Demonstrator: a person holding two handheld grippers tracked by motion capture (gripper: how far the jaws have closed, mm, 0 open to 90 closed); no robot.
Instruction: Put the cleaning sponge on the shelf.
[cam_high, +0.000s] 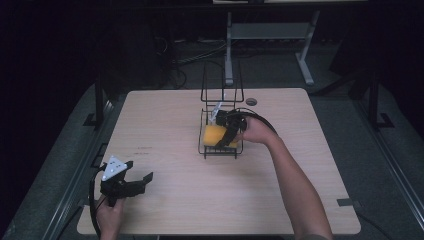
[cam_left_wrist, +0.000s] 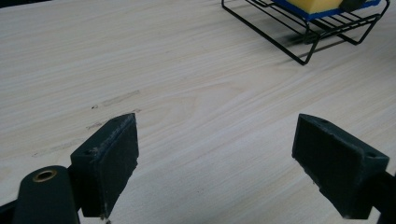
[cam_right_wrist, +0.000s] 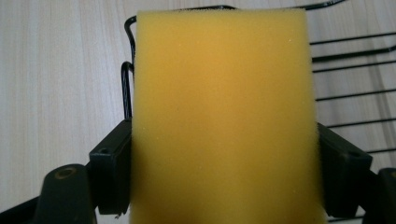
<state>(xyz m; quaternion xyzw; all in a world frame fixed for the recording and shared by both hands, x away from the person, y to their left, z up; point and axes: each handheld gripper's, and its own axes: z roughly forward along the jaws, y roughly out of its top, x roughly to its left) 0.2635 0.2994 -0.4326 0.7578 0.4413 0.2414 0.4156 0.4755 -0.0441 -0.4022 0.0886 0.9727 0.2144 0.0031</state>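
Right claw (cam_high: 229, 134): clamped on the yellow sponge (cam_right_wrist: 224, 116), over the wire rack (cam_high: 220, 149).
Left claw (cam_high: 137, 181): jaws apart, holding nothing, at the desk's (cam_high: 165, 120) 7 o'clock corner.

high view: above, facing forward-down, far | left gripper view: low over pale wooden table (cam_left_wrist: 187, 93), facing black wire rack (cam_left_wrist: 303, 32) | right gripper view: close above rack; all share it
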